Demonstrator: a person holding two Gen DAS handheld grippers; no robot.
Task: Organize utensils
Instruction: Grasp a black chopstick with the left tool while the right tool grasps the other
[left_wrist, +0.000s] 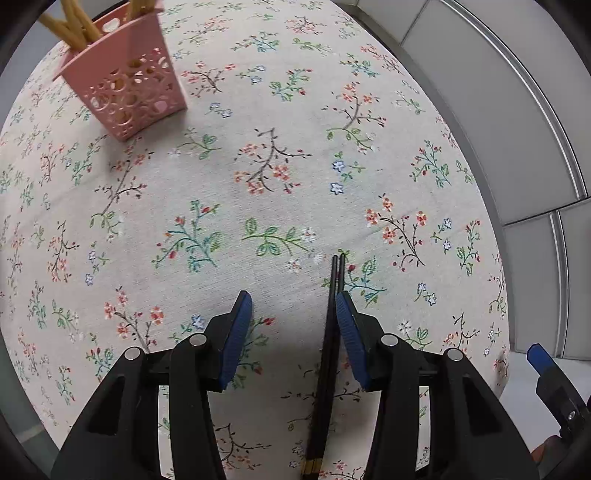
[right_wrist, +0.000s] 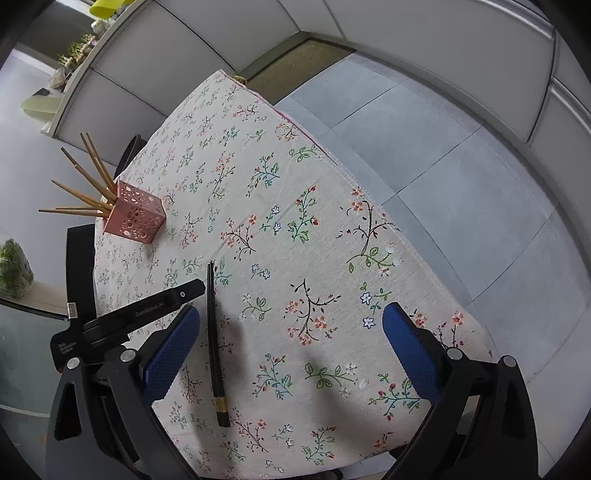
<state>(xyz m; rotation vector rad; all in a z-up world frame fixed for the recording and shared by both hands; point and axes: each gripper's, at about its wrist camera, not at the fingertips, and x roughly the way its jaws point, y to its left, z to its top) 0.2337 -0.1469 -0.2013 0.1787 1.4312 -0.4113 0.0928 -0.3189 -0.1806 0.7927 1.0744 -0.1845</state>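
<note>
A pair of black chopsticks (left_wrist: 327, 365) lies flat on the floral tablecloth (left_wrist: 288, 147). My left gripper (left_wrist: 293, 314) is open and low over the cloth, with the chopsticks between its jaws, right beside the right finger's blue pad (left_wrist: 351, 339). A pink perforated holder (left_wrist: 125, 85) with several wooden chopsticks stands at the far left. In the right wrist view the black chopsticks (right_wrist: 214, 339) lie just right of my left gripper's finger (right_wrist: 147, 314). My right gripper (right_wrist: 291, 350) is open and empty above the cloth (right_wrist: 295, 240). The holder (right_wrist: 135, 214) is far left.
The table's right edge (right_wrist: 354, 181) drops to a grey tiled floor (right_wrist: 461, 166). Grey partition panels (left_wrist: 498, 92) run along the far side. A black chair back (right_wrist: 79, 266) and a green plant (right_wrist: 13, 269) are at the left.
</note>
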